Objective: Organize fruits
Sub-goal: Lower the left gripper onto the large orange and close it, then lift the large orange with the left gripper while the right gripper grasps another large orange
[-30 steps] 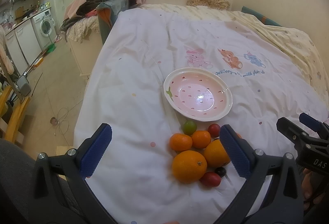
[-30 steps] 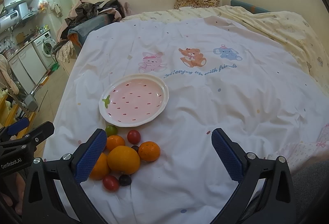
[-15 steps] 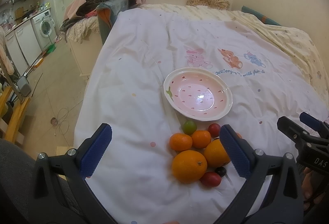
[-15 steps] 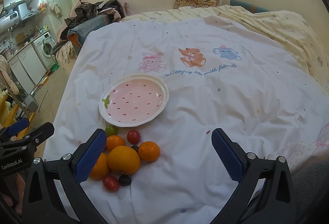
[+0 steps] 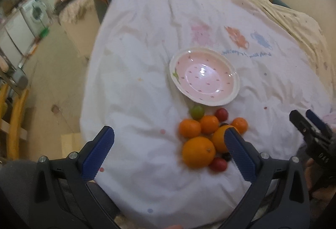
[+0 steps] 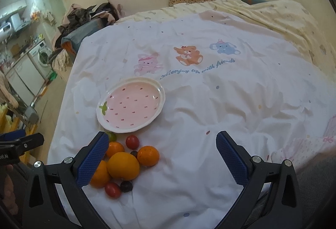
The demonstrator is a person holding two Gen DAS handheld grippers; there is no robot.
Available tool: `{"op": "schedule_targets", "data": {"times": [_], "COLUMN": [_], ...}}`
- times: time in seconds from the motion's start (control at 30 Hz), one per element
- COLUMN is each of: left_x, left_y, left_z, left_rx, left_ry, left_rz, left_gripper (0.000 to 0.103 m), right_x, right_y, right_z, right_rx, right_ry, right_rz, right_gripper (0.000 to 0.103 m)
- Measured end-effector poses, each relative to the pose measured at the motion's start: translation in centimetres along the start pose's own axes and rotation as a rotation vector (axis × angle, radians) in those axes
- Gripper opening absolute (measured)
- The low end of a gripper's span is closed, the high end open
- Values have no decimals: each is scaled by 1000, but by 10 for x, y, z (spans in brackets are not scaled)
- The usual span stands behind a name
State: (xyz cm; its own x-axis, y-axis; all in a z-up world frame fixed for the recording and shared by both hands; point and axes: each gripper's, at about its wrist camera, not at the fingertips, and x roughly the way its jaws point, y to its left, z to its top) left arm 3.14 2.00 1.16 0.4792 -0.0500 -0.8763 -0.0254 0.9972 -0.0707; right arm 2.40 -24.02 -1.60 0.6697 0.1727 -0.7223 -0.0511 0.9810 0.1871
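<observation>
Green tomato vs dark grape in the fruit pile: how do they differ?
The green tomato is pale green and larger; the dark grape is near black and smaller. The green tomato lies beside the plate rim; the dark grape lies at the pile's near end. Both are round and rest on the sheet.

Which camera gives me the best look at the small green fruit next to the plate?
Left wrist view: the green fruit sits unobstructed just below the plate, though slightly blurred. In the right wrist view it is sharper but half hidden behind the right gripper's blue pad.
</observation>
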Motion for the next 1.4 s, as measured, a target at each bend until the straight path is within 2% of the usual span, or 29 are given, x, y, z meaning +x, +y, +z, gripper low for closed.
{"op": "schedule_targets", "data": {"times": [0.13, 0.27, 0.33, 0.4, 0.47, 0.5, 0.57, 0.63, 0.77, 0.87, 0.97, 1.2, 1.4], "left_x": [33, 79, 96, 110, 125, 130, 138, 142, 150, 151, 152, 142, 105], "left_y": [-7, -25, -36, -44, -51, -52, -53, -51, -46, -48, -50, -50, -42], "left_z": [6, -11, -17, -19, -21, -23, -26, -27, -28, -31, -30, -30, -21], "left_rx": [12, 11, 10, 36, 54, 67, 77, 73, 32, 54, 43, 61, 31], "left_ry": [207, 411, 465, 489, 521, 533, 542, 548, 569, 555, 555, 526, 449], "left_rz": [-29, -79, -103, -84, -68, -58, -39, -36, -66, -64, -99, -101, -138], "left_gripper": [103, 101, 101, 99, 90, 88, 87, 82, 77, 74, 61, 57, 57], "right_x": [-1, -1, -1, 0, 1, 2, 3, 4, 6, 9, 10, 14, 15], "right_y": [-6, -14, -17, -19, -20, -21, -22, -23, -26, -27, -26, -23, -19], "right_z": [-1, 0, 0, 0, 0, 0, -1, -1, 0, 0, -1, -3, -5], "right_rx": [21, 62, 86, 90, 95, 100, 100, 105, 117, 132, 126, 103, 74], "right_ry": [4, 24, 32, 38, 42, 46, 53, 59, 68, 81, 86, 95, 92], "right_rz": [-5, 10, 26, 26, 28, 26, 2, 10, 15, 21, 14, -8, -40], "right_gripper": [103, 103, 103, 103, 103, 103, 103, 103, 103, 103, 103, 103, 103]}}
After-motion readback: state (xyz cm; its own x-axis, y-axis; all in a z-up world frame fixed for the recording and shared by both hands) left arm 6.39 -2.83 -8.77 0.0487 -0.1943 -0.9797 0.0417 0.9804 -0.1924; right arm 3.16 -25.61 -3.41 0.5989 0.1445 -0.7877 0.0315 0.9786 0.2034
